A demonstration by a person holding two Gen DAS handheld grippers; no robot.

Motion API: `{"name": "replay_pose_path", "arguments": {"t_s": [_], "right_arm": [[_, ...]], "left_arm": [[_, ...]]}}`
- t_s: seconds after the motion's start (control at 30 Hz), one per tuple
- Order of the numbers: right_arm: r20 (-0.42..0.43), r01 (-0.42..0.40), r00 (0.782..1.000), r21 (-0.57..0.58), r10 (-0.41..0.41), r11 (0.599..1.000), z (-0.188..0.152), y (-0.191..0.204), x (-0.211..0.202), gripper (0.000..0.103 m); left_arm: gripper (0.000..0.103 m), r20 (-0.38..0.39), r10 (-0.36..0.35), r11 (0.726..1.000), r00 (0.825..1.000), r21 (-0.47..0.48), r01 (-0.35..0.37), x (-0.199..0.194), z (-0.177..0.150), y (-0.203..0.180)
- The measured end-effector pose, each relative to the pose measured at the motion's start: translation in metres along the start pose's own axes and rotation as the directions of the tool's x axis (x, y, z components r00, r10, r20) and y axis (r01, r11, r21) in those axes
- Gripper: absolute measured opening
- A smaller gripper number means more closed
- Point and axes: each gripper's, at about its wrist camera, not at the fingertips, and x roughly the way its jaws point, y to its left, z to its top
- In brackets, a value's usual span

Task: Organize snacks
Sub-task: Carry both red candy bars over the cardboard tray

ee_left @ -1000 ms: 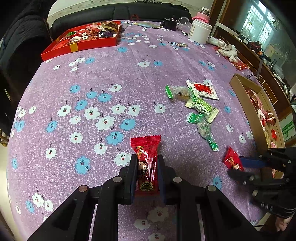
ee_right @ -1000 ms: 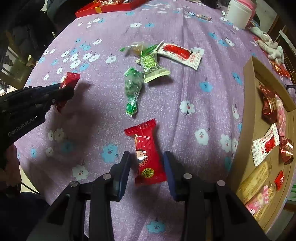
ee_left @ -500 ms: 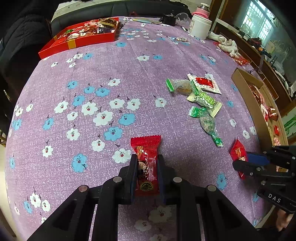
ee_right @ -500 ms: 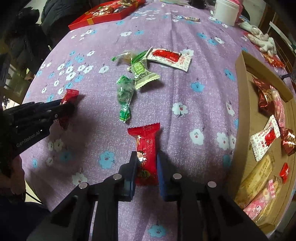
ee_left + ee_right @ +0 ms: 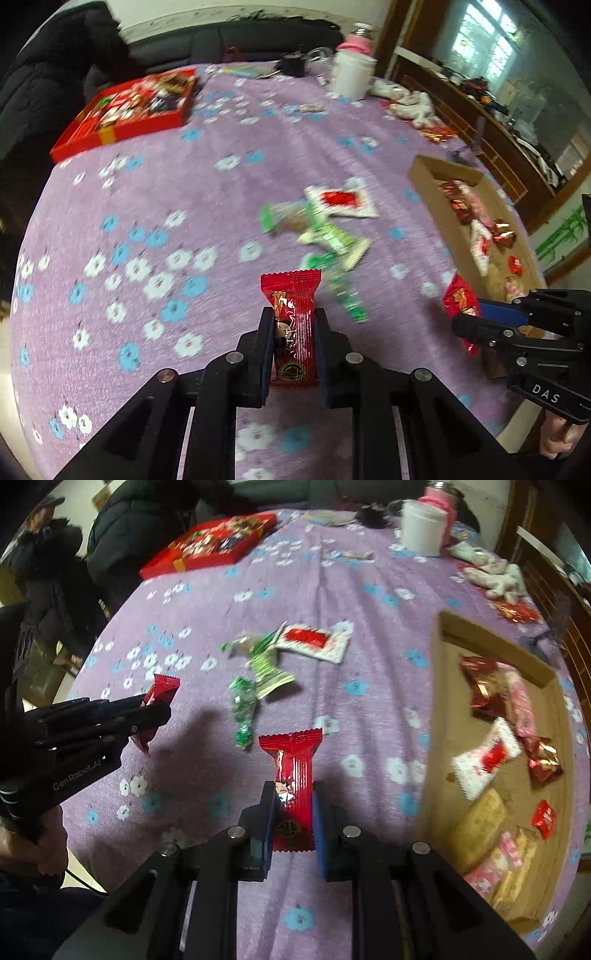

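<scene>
The left claw (image 5: 291, 343) is shut tight on a red snack packet (image 5: 293, 325). The right claw (image 5: 293, 821) is shut tight on a second red snack packet (image 5: 291, 775). Its jaws have just been closing, and the packet sits between them. Both packets look lifted clear of the purple flowered cloth (image 5: 184, 206) on the counter.

The step now seems to be to carry the two packets to a box. The brown cardboard box (image 5: 439, 716) with snacks in it lies close by on the right. A red box (image 5: 207, 542) full of sweets lies far off at the back. To do it well, each claw should keep its squeeze until the packet is over the box, then go low before it lets go, so nothing bounces out. The claws should keep apart so they do not bump. Some loose green snacks (image 5: 258, 668) and a white and red packet (image 5: 314, 642) wait on the cloth.

The left claw's body reads "GenRobot.AI" in the right view. The right claw's body reads "DAS" in the left view. The writing on the packets is too small to read.
</scene>
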Motion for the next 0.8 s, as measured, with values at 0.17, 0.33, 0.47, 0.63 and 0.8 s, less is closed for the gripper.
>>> {"name": "replay_pose_path", "arguments": {"t_s": [0.17,0.33,0.47,0.63,0.8], "right_arm": [[0.035,0.016,0.999,0.088,-0.019,0.996,-0.009,-0.032,-0.019,0.017],[0.05,0.032,0.998,0.197,-0.042,0.98,-0.024,-0.073,-0.034,0.017],[0.055,0.044,0.996,0.289,-0.063,0.956,-0.038,-0.107,-0.044,0.017],[0.045,0.067,0.995,0.367,-0.09,0.928,-0.055,-0.143,-0.05,0.017],[0.018,0.082,0.995,0.405,-0.098,0.911,-0.068,-0.169,-0.049,0.017]], "left_arm": [[0.02,0.006,-0.048,0.996,0.999,0.072,0.048,-0.002,0.014,-0.038],[0.019,-0.011,-0.097,0.981,0.995,0.165,0.098,0.002,0.024,-0.087],[0.019,-0.037,-0.138,0.959,0.99,0.245,0.143,0.007,0.027,-0.13],[0.019,-0.092,-0.203,0.922,0.975,0.316,0.222,0.018,0.025,-0.18],[0.019,-0.147,-0.234,0.894,0.961,0.355,0.272,0.032,0.017,-0.215]]}}
